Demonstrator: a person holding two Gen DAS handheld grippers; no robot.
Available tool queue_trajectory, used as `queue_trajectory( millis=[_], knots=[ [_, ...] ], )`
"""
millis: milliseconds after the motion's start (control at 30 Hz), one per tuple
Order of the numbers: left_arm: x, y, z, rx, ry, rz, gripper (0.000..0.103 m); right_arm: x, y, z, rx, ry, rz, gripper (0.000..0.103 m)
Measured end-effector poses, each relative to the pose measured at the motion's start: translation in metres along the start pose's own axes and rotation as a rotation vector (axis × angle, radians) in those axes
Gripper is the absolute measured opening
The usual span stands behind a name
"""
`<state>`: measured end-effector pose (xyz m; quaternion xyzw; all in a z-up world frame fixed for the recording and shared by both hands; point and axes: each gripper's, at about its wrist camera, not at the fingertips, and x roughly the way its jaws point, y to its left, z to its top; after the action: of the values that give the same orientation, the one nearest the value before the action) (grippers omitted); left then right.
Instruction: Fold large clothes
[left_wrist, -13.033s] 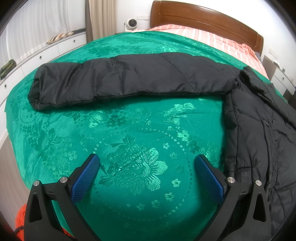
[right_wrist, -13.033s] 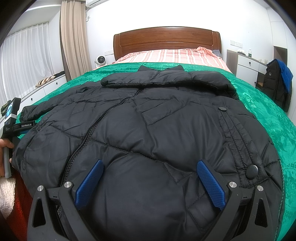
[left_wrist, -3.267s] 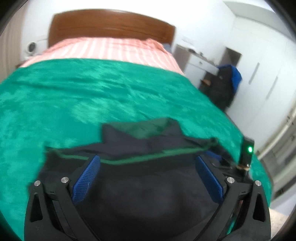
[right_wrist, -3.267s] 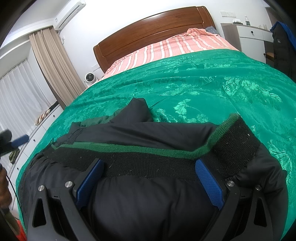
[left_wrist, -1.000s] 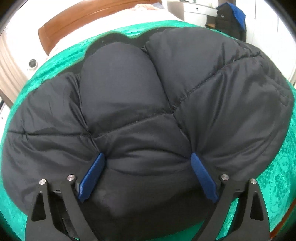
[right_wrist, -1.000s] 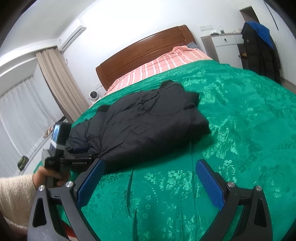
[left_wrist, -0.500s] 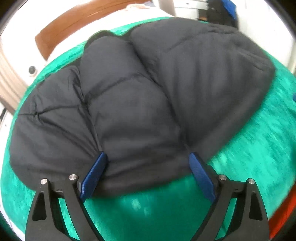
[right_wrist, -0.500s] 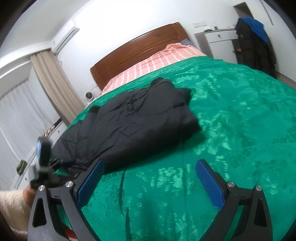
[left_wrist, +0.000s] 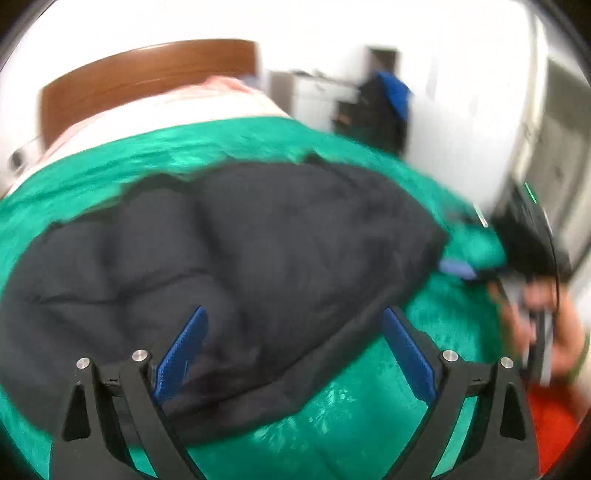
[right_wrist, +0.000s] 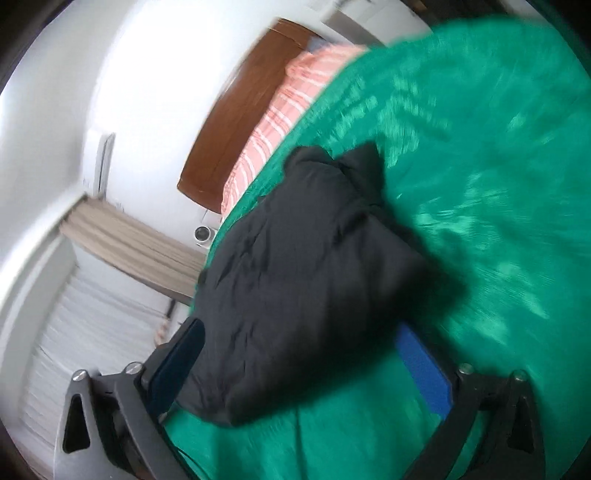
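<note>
Though blurred, black puffer jacket (left_wrist: 229, 251) lies folded on green bedspread (left_wrist: 369, 424).

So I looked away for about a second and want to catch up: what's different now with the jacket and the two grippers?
The left gripper, pressed into the folded black jacket a second ago, has let go and pulled back, fingers open. The right gripper has rolled sideways and swung toward the jacket's edge, open and empty. The jacket remains a folded bundle on the green bedspread.
</note>
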<state>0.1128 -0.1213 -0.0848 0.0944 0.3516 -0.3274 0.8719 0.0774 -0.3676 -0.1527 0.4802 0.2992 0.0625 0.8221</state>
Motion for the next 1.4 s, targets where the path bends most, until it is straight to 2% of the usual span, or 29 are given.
queue_trajectory(
  millis=[67, 100, 167, 200, 233, 300, 367, 433, 500, 533, 633, 700, 800, 833, 900, 967, 1033, 1067, 1100, 1167, 1200, 1300, 1333, 1367, 1400],
  knots=[
    [0.036, -0.010, -0.007, 0.025, 0.107, -0.016, 0.095, 0.027, -0.008, 0.014, 0.066, 0.010, -0.016, 0.102],
    [0.050, -0.016, -0.012, 0.039, 0.132, -0.008, 0.096, 0.037, -0.008, 0.019, 0.077, 0.012, -0.003, 0.101],
    [0.060, -0.028, -0.016, 0.101, 0.136, 0.032, 0.101, 0.055, 0.000, 0.030, 0.071, 0.041, 0.015, 0.073],
    [0.062, -0.034, -0.016, 0.123, 0.137, 0.040, 0.101, 0.058, 0.008, 0.034, 0.049, 0.049, -0.017, 0.040],
    [0.062, -0.036, -0.014, 0.123, 0.137, 0.029, 0.102, 0.057, 0.024, 0.036, -0.006, 0.042, -0.061, 0.034],
    [0.058, -0.029, -0.011, 0.080, 0.130, -0.015, 0.102, 0.053, 0.077, 0.036, -0.213, 0.020, -0.129, 0.031],
    [0.048, -0.015, -0.005, 0.003, 0.130, -0.073, 0.100, 0.051, 0.137, 0.028, -0.438, -0.002, -0.174, 0.031],
    [0.025, 0.007, 0.000, -0.119, 0.132, -0.163, 0.099, 0.054, 0.203, 0.010, -0.669, -0.023, -0.201, 0.031],
    [-0.017, 0.040, -0.003, -0.254, 0.080, -0.228, 0.099, 0.062, 0.257, -0.013, -0.860, -0.035, -0.211, 0.031],
    [-0.038, 0.058, -0.006, -0.299, 0.047, -0.220, 0.099, 0.070, 0.274, -0.022, -0.925, -0.036, -0.216, 0.031],
    [-0.107, 0.124, -0.028, -0.442, -0.064, -0.102, 0.099, 0.110, 0.337, -0.076, -1.185, -0.018, -0.238, 0.031],
    [-0.140, 0.162, -0.045, -0.530, -0.111, -0.018, 0.099, 0.146, 0.364, -0.126, -1.341, 0.024, -0.243, 0.031],
    [-0.171, 0.209, -0.067, -0.641, -0.150, 0.095, 0.099, 0.200, 0.374, -0.196, -1.538, 0.120, -0.253, 0.032],
    [-0.180, 0.224, -0.075, -0.682, -0.166, 0.097, 0.099, 0.222, 0.370, -0.226, -1.618, 0.169, -0.262, 0.033],
    [-0.185, 0.242, -0.077, -0.757, -0.177, 0.055, 0.099, 0.251, 0.357, -0.270, -1.736, 0.224, -0.276, 0.038],
    [-0.184, 0.255, -0.072, -0.805, -0.181, -0.006, 0.099, 0.258, 0.347, -0.304, -1.857, 0.169, -0.295, 0.038],
    [-0.200, 0.270, -0.073, -0.789, -0.178, -0.033, 0.099, 0.256, 0.344, -0.315, -1.874, 0.138, -0.295, 0.044],
    [-0.195, 0.268, -0.058, -0.757, -0.177, -0.035, 0.099, 0.254, 0.341, -0.315, -1.870, 0.129, -0.289, 0.046],
    [-0.196, 0.282, -0.048, -0.735, -0.176, -0.042, 0.099, 0.252, 0.338, -0.315, -1.875, 0.115, -0.289, 0.051],
    [-0.185, 0.281, -0.011, -0.670, -0.158, -0.085, 0.100, 0.250, 0.334, -0.316, -1.898, 0.092, -0.298, 0.053],
    [-0.171, 0.281, 0.003, -0.644, -0.139, -0.090, 0.100, 0.249, 0.333, -0.317, -1.905, 0.084, -0.294, 0.053],
    [-0.125, 0.291, 0.039, -0.622, -0.043, -0.038, 0.100, 0.237, 0.336, -0.323, -1.878, 0.090, -0.251, 0.053],
    [-0.114, 0.294, 0.045, -0.628, -0.016, -0.033, 0.095, 0.232, 0.338, -0.321, -1.862, 0.099, -0.228, 0.056],
    [-0.105, 0.295, 0.050, -0.629, 0.003, -0.017, 0.063, 0.225, 0.340, -0.320, -1.840, 0.115, -0.198, 0.057],
    [-0.098, 0.300, 0.052, -0.635, 0.024, -0.026, 0.044, 0.218, 0.342, -0.317, -1.814, 0.136, -0.168, 0.065]
  ],
)
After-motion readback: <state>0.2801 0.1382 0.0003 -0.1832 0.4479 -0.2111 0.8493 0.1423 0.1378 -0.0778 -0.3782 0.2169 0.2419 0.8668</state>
